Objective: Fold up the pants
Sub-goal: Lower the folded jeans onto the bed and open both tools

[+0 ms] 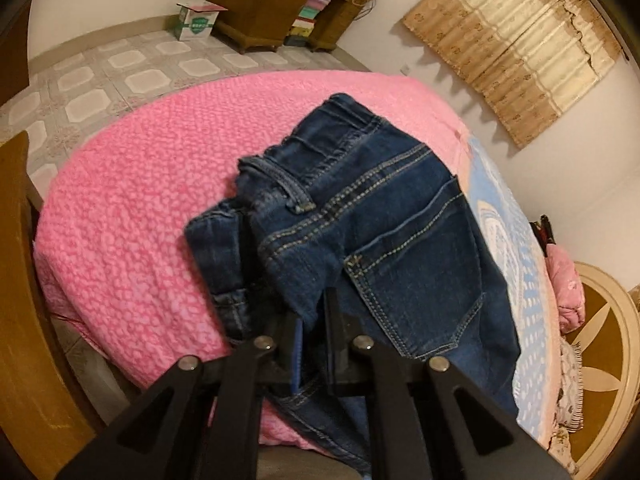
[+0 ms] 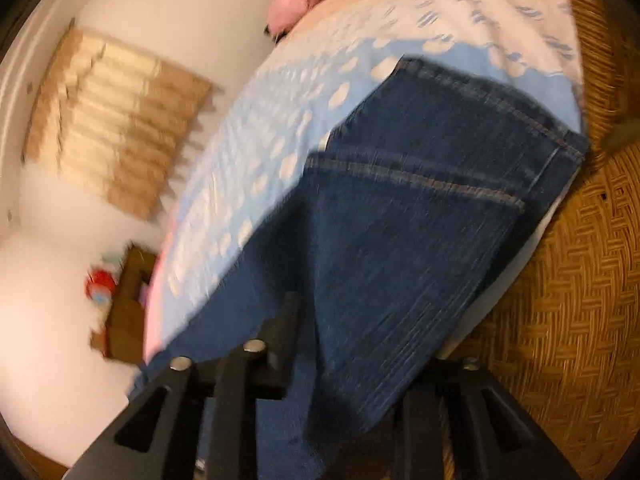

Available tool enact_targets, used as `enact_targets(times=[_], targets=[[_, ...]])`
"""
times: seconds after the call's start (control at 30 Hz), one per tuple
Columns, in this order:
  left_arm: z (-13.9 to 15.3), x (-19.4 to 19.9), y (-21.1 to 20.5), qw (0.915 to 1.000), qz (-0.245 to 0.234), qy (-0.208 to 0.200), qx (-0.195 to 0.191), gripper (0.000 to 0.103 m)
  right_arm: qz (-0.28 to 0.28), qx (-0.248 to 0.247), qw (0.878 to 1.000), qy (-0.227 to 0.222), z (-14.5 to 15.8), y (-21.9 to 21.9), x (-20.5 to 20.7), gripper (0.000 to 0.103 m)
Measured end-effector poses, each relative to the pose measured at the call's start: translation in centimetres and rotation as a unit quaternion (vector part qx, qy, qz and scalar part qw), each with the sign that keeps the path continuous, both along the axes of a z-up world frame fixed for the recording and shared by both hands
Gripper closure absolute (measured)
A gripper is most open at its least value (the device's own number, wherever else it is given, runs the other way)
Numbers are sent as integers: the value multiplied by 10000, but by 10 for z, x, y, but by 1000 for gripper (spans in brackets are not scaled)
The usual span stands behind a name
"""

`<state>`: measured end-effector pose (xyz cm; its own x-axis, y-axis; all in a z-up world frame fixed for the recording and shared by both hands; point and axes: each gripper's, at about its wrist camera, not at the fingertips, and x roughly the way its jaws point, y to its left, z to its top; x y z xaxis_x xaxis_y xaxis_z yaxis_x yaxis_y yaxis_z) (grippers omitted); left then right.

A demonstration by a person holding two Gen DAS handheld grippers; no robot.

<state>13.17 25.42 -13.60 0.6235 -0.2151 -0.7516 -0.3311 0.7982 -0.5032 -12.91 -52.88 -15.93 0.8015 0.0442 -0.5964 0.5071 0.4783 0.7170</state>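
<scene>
The left tongs (image 1: 314, 316) are clenched on a fold of the dark blue jeans (image 1: 384, 232), with denim pinched between their two black fingers close to the camera. The jeans lie doubled over on the bed, waistband and belt loop uppermost, a back pocket with pale topstitching facing up, and a second layer of denim showing beneath at the left. They sit across the join between a pink blanket (image 1: 132, 200) of nubbly, pebbled fleece and a light blue cover (image 1: 508, 248) with a white woven pattern. The pink blanket runs broad and bare to the left and far side of the jeans, as far as the bed's edge.

In the right wrist view the right tongs (image 2: 344, 336) stand over the leg end of the jeans (image 2: 400, 220); the cloth drapes over the right finger and hides it, so I cannot tell whether they grip the denim. The hems lie stacked near the bed's right edge, just beside a woven rattan surface (image 2: 568, 300) of herringbone weave. This view is blurred.

Beyond the bed are a tiled floor (image 1: 100, 76) in pale squares, a white and green cardboard box (image 1: 196, 20), a brown wooden desk (image 1: 272, 0) against the white wall, and a beige scalloped curtain (image 1: 516, 48). A cream and brown headboard (image 1: 600, 320) stands at the right.
</scene>
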Motion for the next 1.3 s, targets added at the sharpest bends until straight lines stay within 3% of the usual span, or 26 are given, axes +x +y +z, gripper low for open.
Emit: enact_targets(times=[0.17, 0.33, 0.43, 0.53, 0.67, 0.73, 0.83, 0.93, 0.97, 1.0, 1.03, 1.07, 1.13, 1.23, 1.3], targets=[[-1, -15, 8, 9999, 33, 51, 116, 89, -67, -354, 9971, 667, 2, 0, 1, 73], [1, -29, 19, 9992, 62, -73, 397, 89, -229, -636, 9957, 637, 22, -1, -16, 73], [0, -29, 35, 9995, 163, -102, 248, 90, -154, -578, 9957, 714, 22, 1, -12, 65], [7, -31, 52, 9987, 437, -232, 112, 90, -519, -1026, 9884, 989, 35, 7, -11, 65], [10, -17, 55, 9989, 374, -288, -52, 89, -1002, -1482, 9787, 1009, 60, 17, -21, 65], [11, -12, 49, 9989, 257, -367, -96, 89, -853, -1840, 9742, 988, 76, 36, -15, 65], [13, -6, 36, 9993, 90, -361, 37, 87, -137, -2303, 9690, 885, 100, 83, 4, 64], [19, -9, 26, 9983, -133, -315, 473, 78, 932, -2025, 9741, 366, 116, 147, 34, 44], [22, -13, 25, 9972, -152, -319, 662, 69, 1503, -2002, 9680, 150, 121, 179, 50, 43], [24, -17, 26, 9962, -144, -338, 788, 64, 2164, -2178, 9517, 34, 126, 216, 68, 43], [27, -22, 29, 9948, -104, -348, 949, 52, 2678, -2473, 9312, 38, 128, 249, 83, 43], [31, -26, 33, 9934, -67, -344, 1089, 45, 3228, -2944, 8995, 51, 131, 290, 99, 43], [36, -33, 43, 9920, -63, -368, 1204, 43, 3928, -3326, 8571, -224, 135, 350, 119, 43], [43, -45, 62, 9901, 25, -319, 1369, 43, 5013, -2911, 8121, -673, 133, 430, 152, 43], [45, -52, 73, 9896, 101, -321, 1398, 43, 5464, -3038, 7758, -847, 127, 487, 173, 43]])
